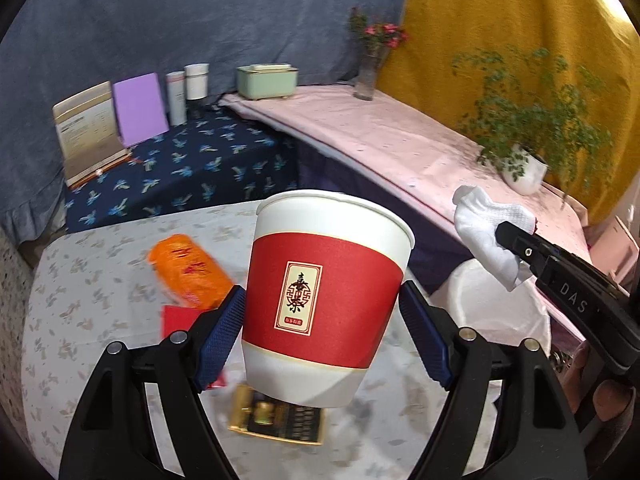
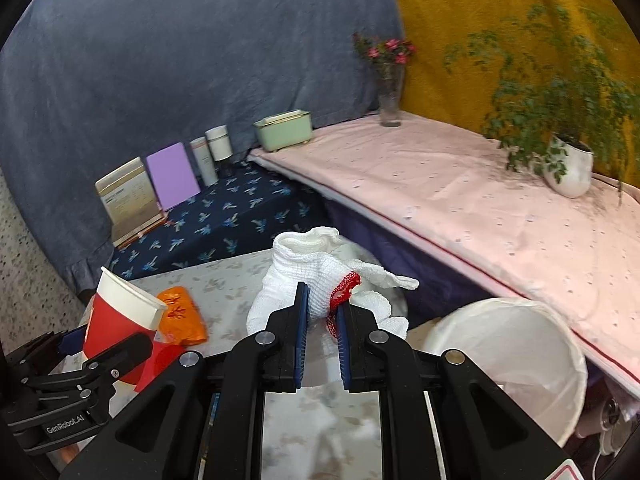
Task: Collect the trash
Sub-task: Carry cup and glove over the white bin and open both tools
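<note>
Tabletop point(image 1: 100, 300) holds three wrappers point(image 1: 188, 272) (tongs: one cup point(image 1: 324, 300)).

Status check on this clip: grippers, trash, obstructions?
Left gripper shut on paper cup. Right gripper shut on white glove. White bin open, nothing blocking.

A table point(image 1: 80, 280) under a pale leaf-print cloth carries an orange packet point(image 1: 188, 272), a red paper point(image 1: 176, 320) and a gold-and-black card point(image 1: 276, 420); behind it, a navy flowered surface point(image 1: 192, 168) bears a stand-up card point(image 1: 86, 132), a purple board point(image 1: 140, 108) and two white canisters point(image 1: 188, 88). A pink-covered shelf point(image 1: 380, 136) holds a green box point(image 1: 267, 80), a glass vase of flowers point(image 1: 370, 68) and a potted plant point(image 1: 524, 168).
</note>
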A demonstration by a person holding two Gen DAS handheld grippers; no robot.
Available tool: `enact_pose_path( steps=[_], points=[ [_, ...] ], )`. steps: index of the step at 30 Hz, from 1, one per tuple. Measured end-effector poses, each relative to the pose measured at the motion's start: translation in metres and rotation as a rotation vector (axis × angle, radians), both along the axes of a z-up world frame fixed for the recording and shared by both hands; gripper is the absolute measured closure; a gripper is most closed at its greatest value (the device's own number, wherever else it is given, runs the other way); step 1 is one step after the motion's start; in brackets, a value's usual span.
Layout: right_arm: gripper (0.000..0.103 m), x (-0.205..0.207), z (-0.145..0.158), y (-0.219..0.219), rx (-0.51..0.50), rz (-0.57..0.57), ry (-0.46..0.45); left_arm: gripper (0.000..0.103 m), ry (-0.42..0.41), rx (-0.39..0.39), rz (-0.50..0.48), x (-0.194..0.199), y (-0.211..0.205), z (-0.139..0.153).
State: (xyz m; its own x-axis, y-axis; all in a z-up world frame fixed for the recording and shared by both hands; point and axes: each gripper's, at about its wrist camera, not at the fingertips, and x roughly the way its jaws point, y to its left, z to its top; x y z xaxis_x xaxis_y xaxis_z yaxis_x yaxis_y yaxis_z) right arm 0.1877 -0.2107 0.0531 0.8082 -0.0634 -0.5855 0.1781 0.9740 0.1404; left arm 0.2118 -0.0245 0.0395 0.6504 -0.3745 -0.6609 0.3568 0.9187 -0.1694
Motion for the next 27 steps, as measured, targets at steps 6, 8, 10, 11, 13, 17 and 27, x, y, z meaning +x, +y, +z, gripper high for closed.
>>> enact_pose_path(
  steps=[6, 8, 10, 11, 13, 17, 27],
  points=[
    [0.09, -0.031, 0.005, -0.051, -0.001, -0.094, -0.011, 0.029, -0.018, 0.007, -0.111, -0.019, -0.067, 0.008],
    [0.09, -0.043, 0.004, -0.07, 0.001, -0.127, -0.011, 0.029, -0.019, 0.012, -0.144, -0.025, -0.087, 0.008],
    [0.09, -0.052, 0.002, -0.086, 0.003, -0.155, -0.008, 0.029, -0.02, 0.017, -0.174, -0.031, -0.106, 0.009],
    [0.09, -0.058, 0.0, -0.095, 0.003, -0.172, -0.006, 0.029, -0.02, 0.02, -0.188, -0.033, -0.115, 0.008],
    [0.09, -0.067, -0.002, -0.109, 0.006, -0.198, -0.001, 0.029, -0.018, 0.023, -0.219, -0.039, -0.134, 0.007],
    [0.09, -0.082, -0.008, -0.135, 0.011, -0.247, 0.011, 0.029, -0.011, 0.038, -0.268, -0.049, -0.165, 0.002],
    [0.087, -0.108, -0.028, -0.177, 0.028, -0.321, 0.039, 0.028, 0.025, 0.07, -0.337, -0.06, -0.215, -0.021]
  ],
)
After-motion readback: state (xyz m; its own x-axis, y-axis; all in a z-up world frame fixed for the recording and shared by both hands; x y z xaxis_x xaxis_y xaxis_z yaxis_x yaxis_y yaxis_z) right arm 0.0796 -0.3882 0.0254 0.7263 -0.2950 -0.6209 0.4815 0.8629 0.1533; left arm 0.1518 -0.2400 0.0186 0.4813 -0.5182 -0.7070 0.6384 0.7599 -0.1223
